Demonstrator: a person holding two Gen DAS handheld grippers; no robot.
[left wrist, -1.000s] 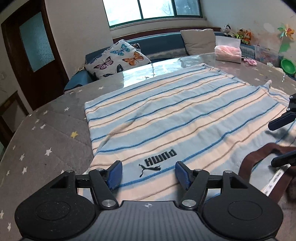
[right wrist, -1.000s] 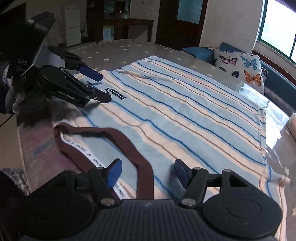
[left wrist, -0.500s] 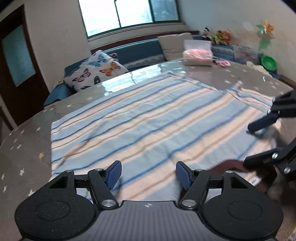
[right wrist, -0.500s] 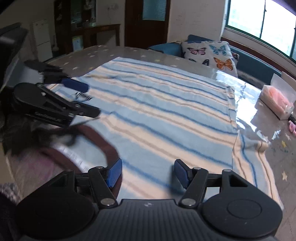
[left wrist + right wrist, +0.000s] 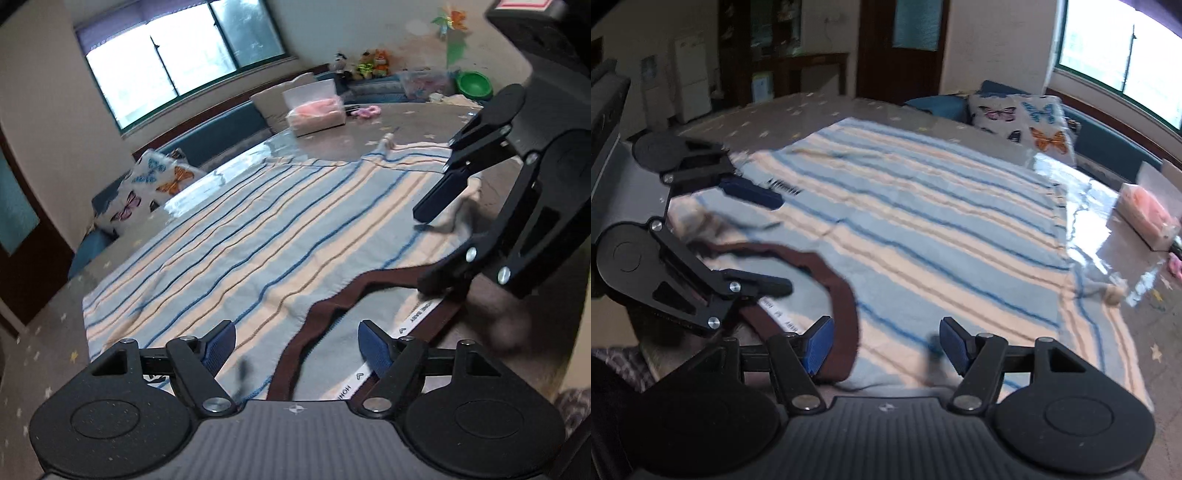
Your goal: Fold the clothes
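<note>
A light blue and cream striped shirt [image 5: 258, 236] [image 5: 923, 229] lies spread flat on the table. Its dark brown collar [image 5: 317, 317] [image 5: 842, 295], with a white neck label [image 5: 417, 314], curls at the near edge. My left gripper [image 5: 297, 332] [image 5: 781, 245] hovers over the collar, its jaws opening; the collar band lies under the gap and the pads do not press it. My right gripper [image 5: 886, 332] [image 5: 423, 253] is open just right of the collar, over the shirt's near edge, close beside the left one.
The table [image 5: 55, 332] is grey with small stars, glossy at the far side. A tissue box [image 5: 316, 110] [image 5: 1145, 218] stands beyond the shirt. A butterfly cushion [image 5: 155, 184] [image 5: 1023, 118] rests on the blue bench under the window. A green bowl [image 5: 474, 83] sits far right.
My left gripper has slid right along the shirt's near edge, from the logo to the collar, rolling and spreading its jaws. The right gripper shifted a little; both now stand close together.
</note>
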